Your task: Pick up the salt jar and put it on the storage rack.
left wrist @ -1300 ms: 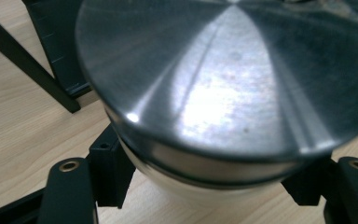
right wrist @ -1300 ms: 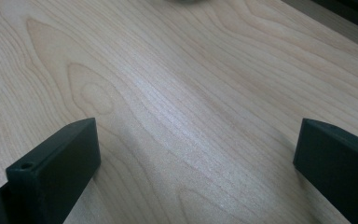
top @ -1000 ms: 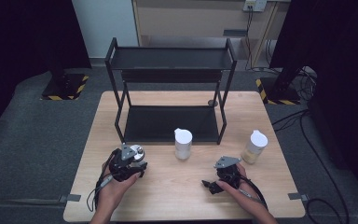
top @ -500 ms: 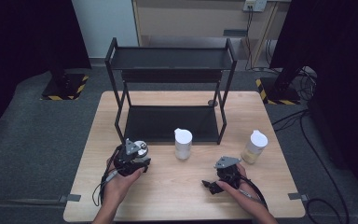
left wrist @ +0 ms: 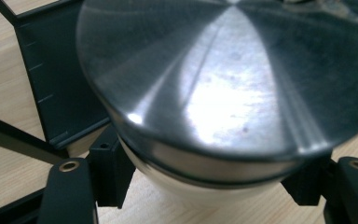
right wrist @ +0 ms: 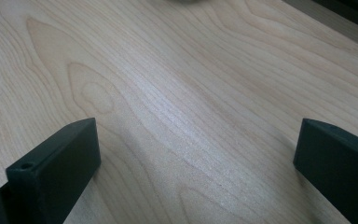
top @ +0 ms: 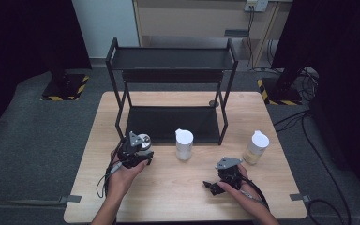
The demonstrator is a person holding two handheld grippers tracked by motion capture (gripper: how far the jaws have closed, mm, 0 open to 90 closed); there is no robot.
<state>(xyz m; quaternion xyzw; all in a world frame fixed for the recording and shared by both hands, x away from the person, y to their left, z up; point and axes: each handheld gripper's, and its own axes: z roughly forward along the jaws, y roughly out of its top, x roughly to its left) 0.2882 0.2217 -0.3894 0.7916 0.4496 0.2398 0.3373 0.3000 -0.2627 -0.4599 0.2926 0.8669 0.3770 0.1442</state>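
Two grippers work the near edge: the right gripper point(top: 214, 186) rests with jaws apart over bare table point(top: 178, 197), while the left gripper point(top: 143, 154) stays clamped on a steel-lidded jar point(left wrist: 223, 93) (held upright), just short of the black rack point(top: 168, 124), whose lower shelf lies straight ahead.

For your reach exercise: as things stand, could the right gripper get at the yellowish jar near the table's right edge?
Probably yes. The right gripper is open and holds nothing, and the yellowish jar stands close beyond it with bare table between; nothing blocks the way.
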